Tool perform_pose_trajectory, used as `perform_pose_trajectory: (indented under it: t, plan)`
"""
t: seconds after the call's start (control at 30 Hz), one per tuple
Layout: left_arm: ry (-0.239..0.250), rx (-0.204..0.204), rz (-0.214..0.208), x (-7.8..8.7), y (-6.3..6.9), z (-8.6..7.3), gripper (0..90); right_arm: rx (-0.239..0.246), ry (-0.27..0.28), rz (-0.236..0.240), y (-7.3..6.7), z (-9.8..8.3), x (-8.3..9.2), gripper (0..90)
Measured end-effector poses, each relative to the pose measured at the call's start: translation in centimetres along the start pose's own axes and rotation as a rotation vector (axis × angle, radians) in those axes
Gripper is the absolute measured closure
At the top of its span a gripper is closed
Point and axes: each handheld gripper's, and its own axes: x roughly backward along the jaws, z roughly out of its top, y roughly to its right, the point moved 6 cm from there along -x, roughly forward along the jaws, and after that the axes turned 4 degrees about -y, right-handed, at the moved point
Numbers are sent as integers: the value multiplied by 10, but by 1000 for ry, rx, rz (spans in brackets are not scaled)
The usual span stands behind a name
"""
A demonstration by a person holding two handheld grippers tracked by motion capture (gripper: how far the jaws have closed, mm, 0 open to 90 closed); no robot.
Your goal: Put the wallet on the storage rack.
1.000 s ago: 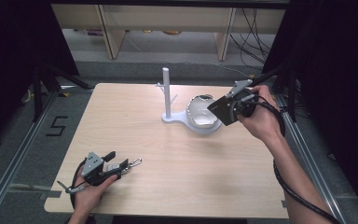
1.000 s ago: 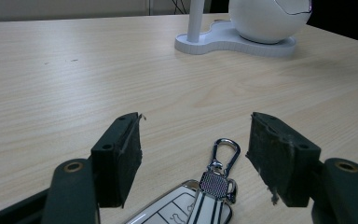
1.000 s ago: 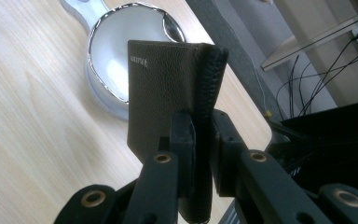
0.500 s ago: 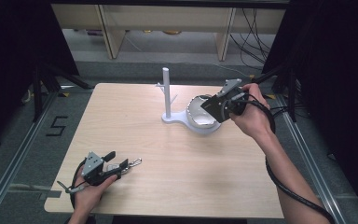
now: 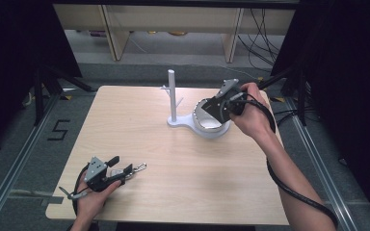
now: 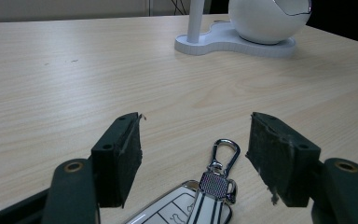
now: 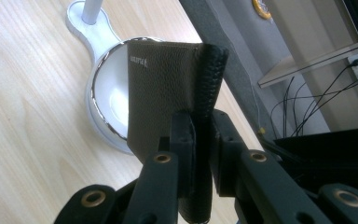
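Right tongs (image 7: 200, 135): clamped on dark leather wallet (image 7: 168, 88), held over white bowl (image 5: 211, 120) at far right of table (image 5: 183, 168). Bowl shares white base with upright post (image 5: 172, 94), side pegs on post; post just left of wallet. Left tongs (image 6: 193, 154): jaws apart, resting low at near left table edge. Car key fob (image 6: 186, 205) with metal clip lies between open jaws, untouched. Shelving, cables beyond table.

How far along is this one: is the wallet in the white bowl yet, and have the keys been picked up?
Done: the right hand-held gripper has the dark wallet clamped. In hand: it holds the wallet over the white bowl, not yet inside. Left: releasing it, and the car key lies on the table between the left hand-held gripper's open jaws.
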Motion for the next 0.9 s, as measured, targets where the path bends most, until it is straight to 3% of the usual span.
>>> perform_pose_trajectory:
  t: [0.27,0.33,0.57,0.73,0.77,0.9]
  plan:
    - [5,-5,-6,-1,0,0,340,21,-8,2,2,9,-9,821]
    - [-4,18,7,1,1,-1,340,12,-20,0,2,9,-12,821]
    - [8,-7,-6,-1,1,0,340,41,-29,5,3,12,-23,821]
    - [-4,15,6,1,1,-1,340,50,-37,6,3,12,-31,821]
    - [-5,17,7,1,1,-1,340,74,-35,8,4,13,-33,821]
    - [-5,18,7,1,1,-1,340,61,-44,16,1,13,-38,820]
